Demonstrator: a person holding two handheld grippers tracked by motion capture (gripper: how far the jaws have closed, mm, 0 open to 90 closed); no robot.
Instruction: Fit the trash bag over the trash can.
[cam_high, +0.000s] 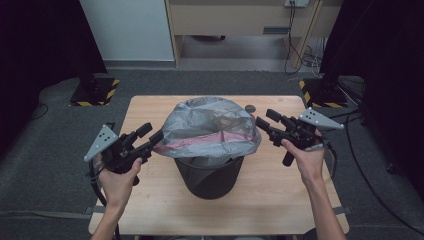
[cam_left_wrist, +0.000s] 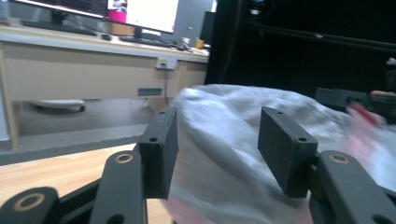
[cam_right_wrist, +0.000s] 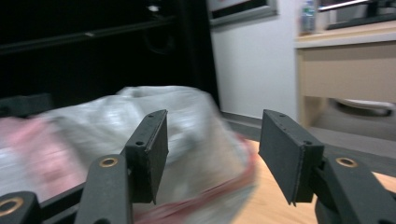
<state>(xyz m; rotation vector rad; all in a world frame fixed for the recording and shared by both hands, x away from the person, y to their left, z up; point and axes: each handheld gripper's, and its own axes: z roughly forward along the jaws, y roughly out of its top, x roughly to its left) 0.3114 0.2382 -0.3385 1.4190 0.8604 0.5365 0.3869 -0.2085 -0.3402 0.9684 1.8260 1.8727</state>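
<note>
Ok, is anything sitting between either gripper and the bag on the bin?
Nothing visible does. The left gripper and right gripper both stand open at opposite sides of the grey bag draped over the black bin, with only open air in front of their jaws in both gripper views.

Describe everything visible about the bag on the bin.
The bag is thin, grey, translucent plastic with a pink-red band along its lower edge. It sits crumpled and puffed over the mouth of a dark bin at the table's middle, draped partway down the rim, not pulled smooth. The left gripper and right gripper sit at its two sides, both open; whether they touch it is unclear.
</note>
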